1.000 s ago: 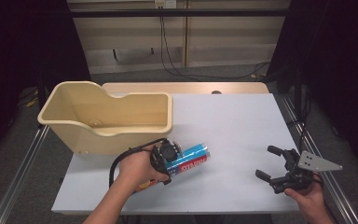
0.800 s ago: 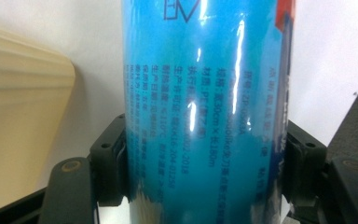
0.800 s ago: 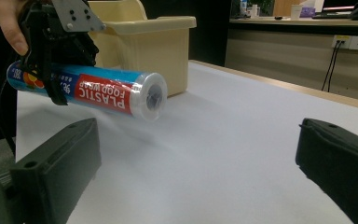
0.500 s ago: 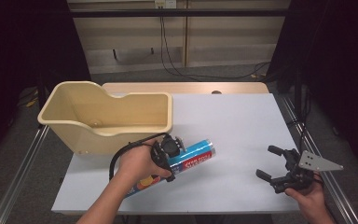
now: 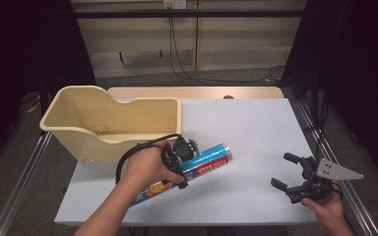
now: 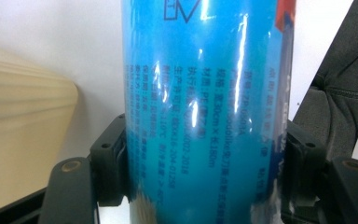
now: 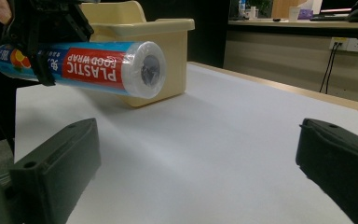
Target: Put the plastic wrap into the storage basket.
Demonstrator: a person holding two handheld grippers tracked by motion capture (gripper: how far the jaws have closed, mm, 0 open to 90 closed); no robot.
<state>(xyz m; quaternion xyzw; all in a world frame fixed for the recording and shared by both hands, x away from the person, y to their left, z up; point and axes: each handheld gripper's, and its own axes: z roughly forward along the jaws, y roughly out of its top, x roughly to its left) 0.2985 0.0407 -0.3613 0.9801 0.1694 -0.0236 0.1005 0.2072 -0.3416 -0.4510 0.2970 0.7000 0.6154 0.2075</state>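
The roll point(image 5: 197, 166) of plastic food wrap, blue with a red label, is clamped across its middle in the left gripper point(image 5: 179, 160), whose two black jaws press on either side of the tube point(image 6: 200, 112) in the left gripper view. In the right gripper view the roll point(image 7: 98, 65) hangs clear above the white tabletop point(image 7: 223, 135), lying nearly level with its open end facing the camera, the left gripper point(image 7: 42, 28) gripping it from above. From the high view it sits just in front of the cream bin point(image 5: 113, 123), slanting from the person's left forearm up toward the middle of the tabletop point(image 5: 256, 132); the far end points to the right. The bin stands at the left rear of the tabletop with its taller end to the left. The right gripper point(image 5: 295, 174) rests low at the right front corner, well apart from the roll, its jaws spread wide with nothing between them, and the grey three-cornered plate point(image 5: 335, 170) is on top of it.
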